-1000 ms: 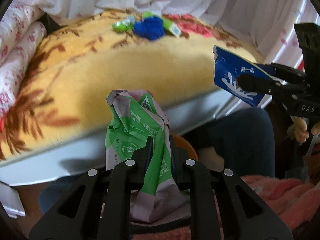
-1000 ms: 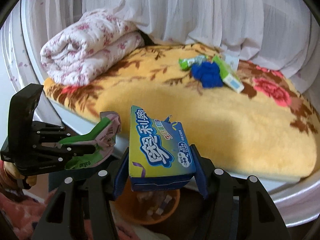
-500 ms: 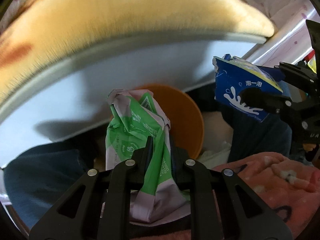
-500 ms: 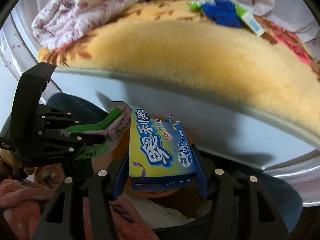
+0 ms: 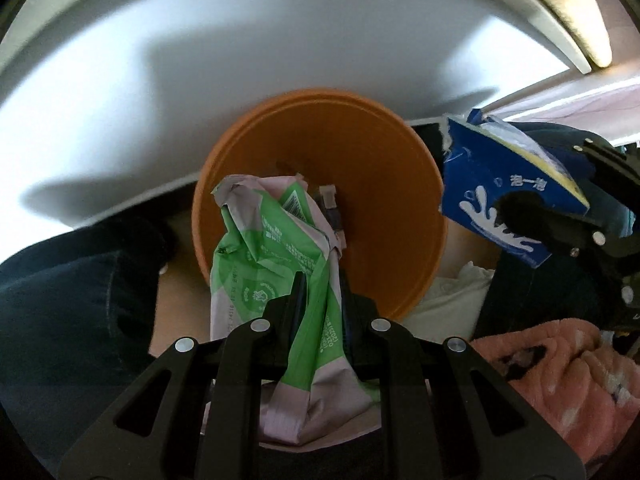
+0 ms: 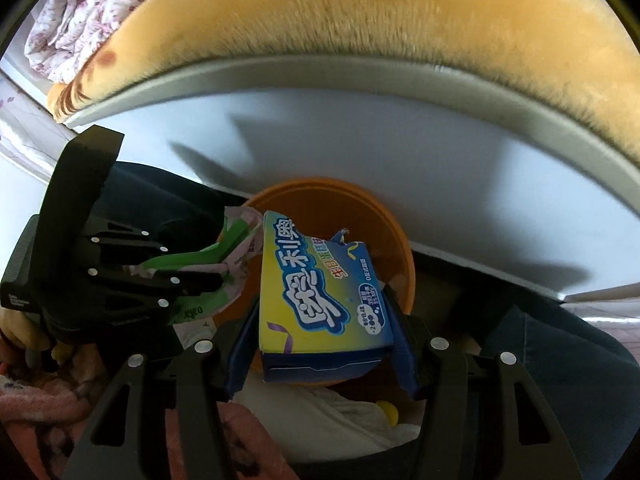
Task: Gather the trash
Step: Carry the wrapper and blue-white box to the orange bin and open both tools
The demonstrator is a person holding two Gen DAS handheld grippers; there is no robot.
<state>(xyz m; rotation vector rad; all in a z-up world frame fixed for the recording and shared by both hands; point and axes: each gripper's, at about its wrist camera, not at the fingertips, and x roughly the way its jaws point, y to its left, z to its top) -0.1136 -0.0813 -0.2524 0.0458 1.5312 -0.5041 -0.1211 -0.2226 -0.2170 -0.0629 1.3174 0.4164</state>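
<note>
An orange bin (image 5: pixel 380 152) stands on the floor by the bed, with some scraps inside. My left gripper (image 5: pixel 320 280) is shut on a crumpled green and pink wrapper (image 5: pixel 272 248) and points down over the bin's near left side. My right gripper (image 6: pixel 324 312) has a blue and yellow biscuit box (image 6: pixel 316 288) between its pads above the bin (image 6: pixel 360 196). Its jaws are opening, though the pads still touch the box. In the left wrist view the box (image 5: pixel 480 184) hangs at the bin's right rim. The right wrist view shows the left gripper (image 6: pixel 212 268) holding the wrapper (image 6: pixel 240 248) just left of the box.
The white bed side panel (image 6: pixel 400 140) rises right behind the bin, with a yellow plush blanket (image 6: pixel 360 20) on top. A person's dark trouser legs (image 5: pixel 80 300) flank the bin. Pink fuzzy fabric (image 5: pixel 560 380) and a white cloth (image 6: pixel 340 420) lie near the bin's front.
Both grippers have dropped from bed height and tipped downward with their loads. The bed top has slid out of view, and the orange bin now fills the middle.
</note>
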